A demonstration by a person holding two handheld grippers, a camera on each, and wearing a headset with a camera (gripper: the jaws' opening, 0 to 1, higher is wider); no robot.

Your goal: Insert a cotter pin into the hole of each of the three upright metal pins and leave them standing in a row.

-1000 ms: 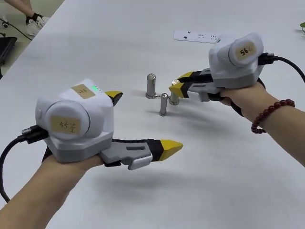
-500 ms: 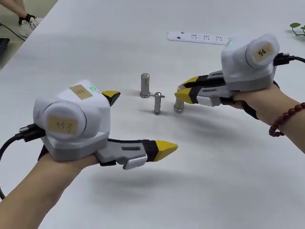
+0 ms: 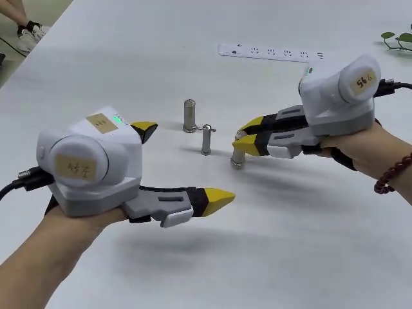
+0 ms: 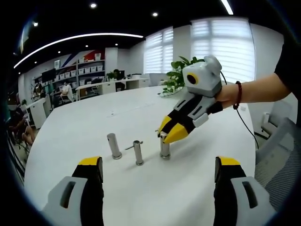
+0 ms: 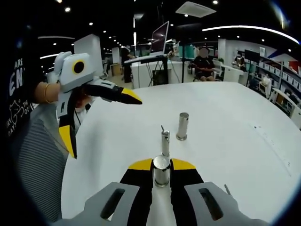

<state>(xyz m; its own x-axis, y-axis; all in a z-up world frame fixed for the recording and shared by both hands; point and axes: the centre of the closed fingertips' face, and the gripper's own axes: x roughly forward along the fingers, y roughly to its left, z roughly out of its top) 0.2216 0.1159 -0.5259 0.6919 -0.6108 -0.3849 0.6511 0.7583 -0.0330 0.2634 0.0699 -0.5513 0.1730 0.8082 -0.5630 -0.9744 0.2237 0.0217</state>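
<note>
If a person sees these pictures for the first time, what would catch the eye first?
The right gripper, with yellow tips, is closed on a metal pin at the centre-right of the white table. Beside it, the middle pin carries a cotter pin through its top. The left gripper hovers wide open at the near left.

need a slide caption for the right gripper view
Right gripper closed on a metal pin; ahead stand the middle pin, cotter pin inserted, and the bare far pin.
</note>
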